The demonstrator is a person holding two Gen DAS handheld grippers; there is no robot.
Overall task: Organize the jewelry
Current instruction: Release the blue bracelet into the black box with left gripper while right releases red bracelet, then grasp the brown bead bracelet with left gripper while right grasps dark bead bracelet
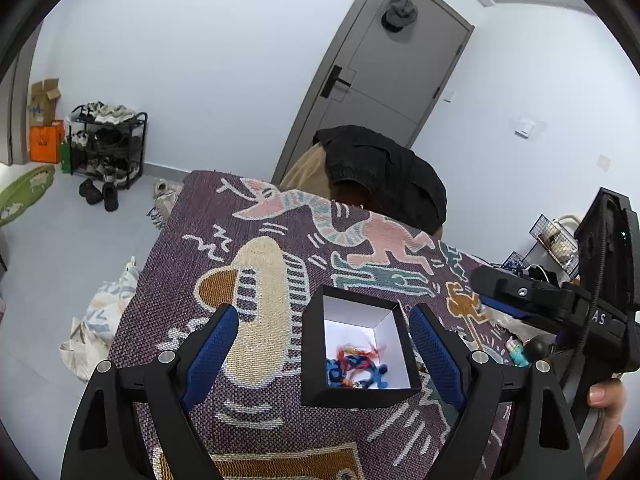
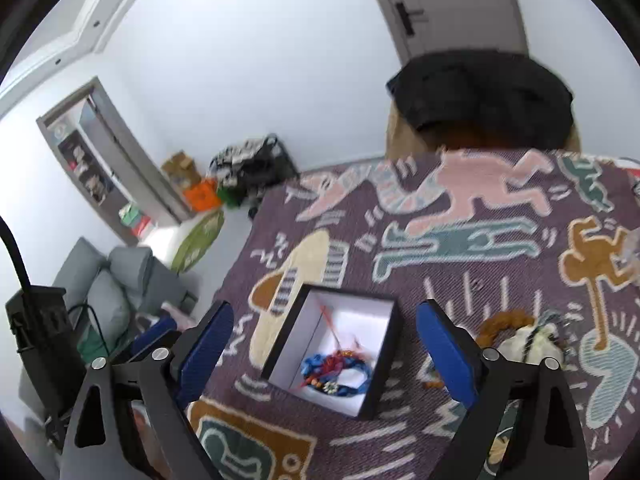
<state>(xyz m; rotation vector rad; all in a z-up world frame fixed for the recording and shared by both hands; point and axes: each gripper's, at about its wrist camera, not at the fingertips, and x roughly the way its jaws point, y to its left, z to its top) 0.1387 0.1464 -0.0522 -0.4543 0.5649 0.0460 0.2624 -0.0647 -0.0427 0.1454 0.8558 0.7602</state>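
Bench (image 1: 168, 280) first: it's covered w/ a purple woven cloth full of cartoon figures, and that bumpy weave will snag thin chains if you drag stuff across it.

Black box (image 1: 320, 390) w/ white lining sits on the cloth, lid off, right in front of both cams. Your left hand-held gripper (image 1: 324, 356) is spread wide and empty, w/ the box between its fingers, closer to the right pad than the left. Your right hand-held gripper (image 2: 328, 354) is also spread wide, nothing pinched, hovering over the same box.

Risks imo:
- box looks light, so a finger clipping a wall would shove or tip it and dump everything
- both grippers crowd one spot, so they could bump each other
- right wrist view is blurry, hard to judge depth

Inside the box: tangled blue and red bracelets (image 2: 336, 374), looks like cord or bead stuff, bunched in the near corner. A thin red string (image 2: 330, 322) runs up the white wall, and catching it could drag the whole bunch out.

More jewelry is still loose on the cloth, right of the box: a brown beaded loop (image 2: 506, 320) next to a pale pouch (image 2: 528, 346). Can't tell what else is in that pile. So prob partway done, w/ those bits still to go in.
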